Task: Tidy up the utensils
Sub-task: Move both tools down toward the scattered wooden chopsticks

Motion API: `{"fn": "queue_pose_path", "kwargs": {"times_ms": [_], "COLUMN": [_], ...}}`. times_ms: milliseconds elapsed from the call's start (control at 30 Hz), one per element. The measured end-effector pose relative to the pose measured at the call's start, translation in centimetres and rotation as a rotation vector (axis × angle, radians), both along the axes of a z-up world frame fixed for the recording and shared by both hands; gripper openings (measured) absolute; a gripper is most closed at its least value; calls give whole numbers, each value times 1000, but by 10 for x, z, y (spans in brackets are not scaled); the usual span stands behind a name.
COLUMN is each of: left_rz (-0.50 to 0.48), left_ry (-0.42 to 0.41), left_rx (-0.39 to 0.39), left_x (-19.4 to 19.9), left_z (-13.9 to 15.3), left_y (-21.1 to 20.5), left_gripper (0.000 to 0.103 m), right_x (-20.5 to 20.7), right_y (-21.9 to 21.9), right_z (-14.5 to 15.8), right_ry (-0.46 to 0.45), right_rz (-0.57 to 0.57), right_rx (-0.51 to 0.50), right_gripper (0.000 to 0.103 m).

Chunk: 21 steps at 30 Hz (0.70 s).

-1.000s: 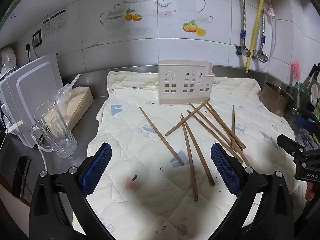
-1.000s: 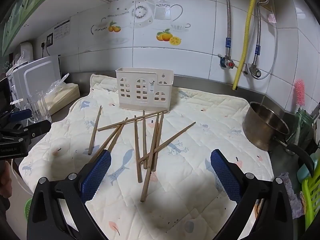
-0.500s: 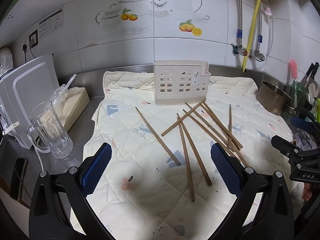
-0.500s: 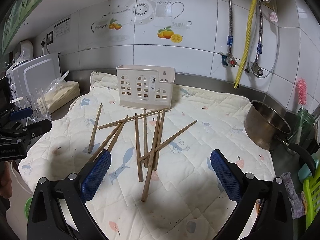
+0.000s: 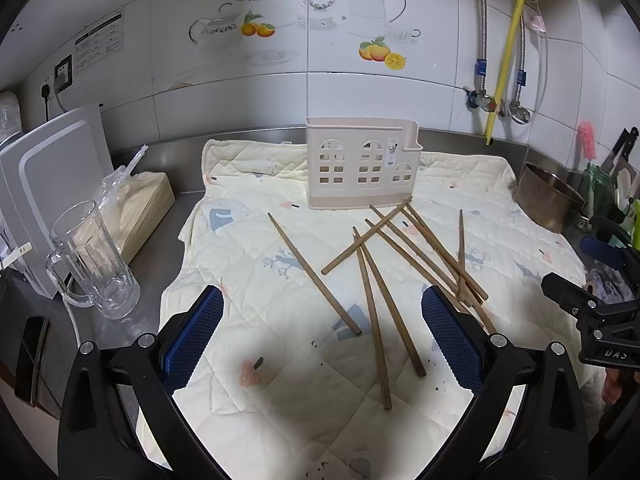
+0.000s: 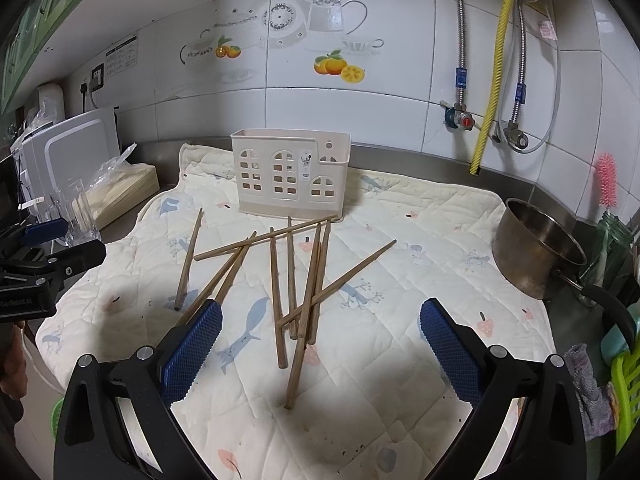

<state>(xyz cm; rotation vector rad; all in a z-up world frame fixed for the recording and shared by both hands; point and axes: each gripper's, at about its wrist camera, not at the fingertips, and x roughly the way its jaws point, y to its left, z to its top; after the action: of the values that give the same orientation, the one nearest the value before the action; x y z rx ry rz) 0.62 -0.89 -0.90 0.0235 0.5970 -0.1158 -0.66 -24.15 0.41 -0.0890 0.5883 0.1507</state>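
The right gripper's point(image 5: 592, 280) fingers are being cropped by the left view's edge. Both the left gripper point(image 5: 322, 338) and right gripper are standing wide and holding nothing. Chopsticks point(image 6: 304, 280) are lying crossed on the quilted mat point(image 6: 420, 240), before the holder point(image 6: 290, 174). A pot point(image 6: 536, 248) is sitting alongside.

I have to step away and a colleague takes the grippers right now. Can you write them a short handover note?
Left gripper: open, holding nothing, above the mat's near-left part.
Right gripper: open, holding nothing, above the near ends of the pile.
Chopsticks: all loose on the quilted mat, most crossing each other, one lying apart on the left.
Utensil holder: upright at the mat's far edge, no chopsticks visible in it.
Done: nothing yet. Left: pick up every chopstick and stand it in the holder.
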Motion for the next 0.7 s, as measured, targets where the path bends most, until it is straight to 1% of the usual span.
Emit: {"fn": "queue_pose_path", "kwargs": {"times_ms": [333,433,467,533,633,667,700], "left_rz": [-13,-19,-20,-27,-39,-42,-44], "left_ry": [2,-1,-2,0,8,8,9], "left_rx": [19,27,31,37,39,45,47], "left_x": [12,17,18,23,31,33,35], "left_z": [-2,-2,-3,-4,-6,-6,-7], "left_y": [-4,-5,-5,-6,-7,-8,-8], "left_gripper": [98,98,98,98,97,94,92], "right_x": [12,18,20,23,30,32,34], "right_y": [4,4,4,4,5,5,5], "right_z": [-7,-11,-14,-16,-21,-23,-25], "right_ry": [21,50,55,69,77,82,99], "right_rz": [11,19,19,22,26,27,28], "right_rx": [34,38,24,26,18,18,18], "right_gripper": [94,86,85,85,80,78,77]}}
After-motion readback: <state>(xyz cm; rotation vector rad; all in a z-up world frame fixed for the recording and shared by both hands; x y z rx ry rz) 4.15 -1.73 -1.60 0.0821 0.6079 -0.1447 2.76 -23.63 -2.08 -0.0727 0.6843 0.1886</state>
